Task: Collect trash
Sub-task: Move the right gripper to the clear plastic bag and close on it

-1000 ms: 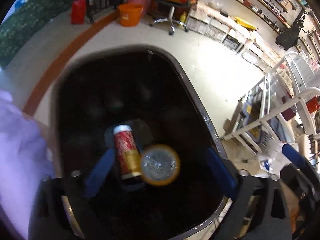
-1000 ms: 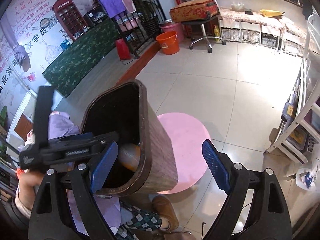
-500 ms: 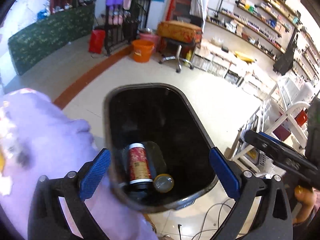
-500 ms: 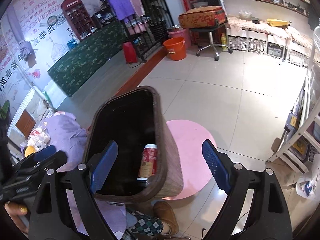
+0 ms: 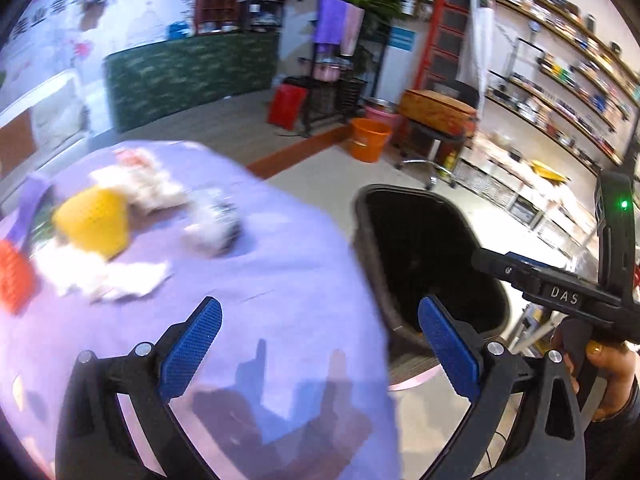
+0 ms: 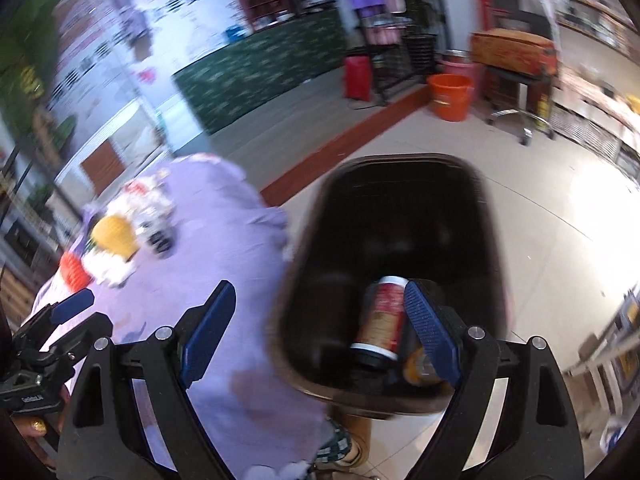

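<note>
A dark trash bin stands on the floor right of a table with a purple cloth. In the right wrist view the bin holds a red can and an orange-rimmed item. On the cloth lie a yellow cup, white crumpled paper, a crumpled wrapper and a red item. My left gripper is open and empty over the cloth's near edge. My right gripper is open and empty, over the bin's left rim.
An orange bucket, a stool with a cushion and a red bag stand on the tiled floor beyond. Shelving runs along the right wall. A green-covered counter is at the back.
Both grippers have swung left from over the bin toward the table. The left view now shows the cloth and its trash. The can and the orange-rimmed item lie in the bin.
</note>
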A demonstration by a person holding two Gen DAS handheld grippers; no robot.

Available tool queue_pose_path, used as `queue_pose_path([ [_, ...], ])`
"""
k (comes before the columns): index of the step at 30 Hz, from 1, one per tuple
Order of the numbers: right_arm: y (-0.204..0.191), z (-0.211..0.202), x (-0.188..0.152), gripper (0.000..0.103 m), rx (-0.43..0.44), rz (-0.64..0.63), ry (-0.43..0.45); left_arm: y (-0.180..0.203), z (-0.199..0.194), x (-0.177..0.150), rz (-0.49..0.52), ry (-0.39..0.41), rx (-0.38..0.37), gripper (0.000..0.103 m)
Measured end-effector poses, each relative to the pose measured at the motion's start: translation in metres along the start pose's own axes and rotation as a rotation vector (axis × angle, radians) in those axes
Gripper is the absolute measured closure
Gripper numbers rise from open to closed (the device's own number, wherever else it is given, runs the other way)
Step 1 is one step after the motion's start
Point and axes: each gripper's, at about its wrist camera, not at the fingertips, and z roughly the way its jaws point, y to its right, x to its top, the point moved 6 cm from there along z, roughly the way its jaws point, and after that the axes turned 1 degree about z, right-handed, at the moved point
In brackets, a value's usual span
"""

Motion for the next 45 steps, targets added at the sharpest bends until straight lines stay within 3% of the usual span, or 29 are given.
queue_pose_path([
  [12, -0.126, 0.039, -0.001, 0.018, 0.119, -0.280, -0.043, -0.092, -0.033, -0.027, -0.103, 0.007, 0.197, 0.006],
  [22, -0.185, 0.070, 0.013, 0.018, 0.105, -0.441, -0.047, -0.157, -0.053, -0.059, -0.221, -0.001, 0.215, 0.006],
  [31, -0.211, 0.119, 0.023, 0.035, 0.083, -0.489, -0.124, -0.162, -0.049, -0.066, -0.218, -0.026, 0.188, 0.006],
  [34, -0.214, 0.131, 0.022, 0.047, 0.070, -0.497, -0.146, -0.163, -0.048, -0.065, -0.218, -0.028, 0.182, 0.006],
  [36, -0.213, 0.138, 0.021, 0.061, 0.059, -0.493, -0.160, -0.164, -0.048, -0.064, -0.215, -0.028, 0.180, 0.006],
  [45, -0.209, 0.131, 0.025, 0.068, 0.095, -0.438, -0.148, -0.159, -0.042, -0.063, -0.187, -0.043, 0.159, 0.006],
])
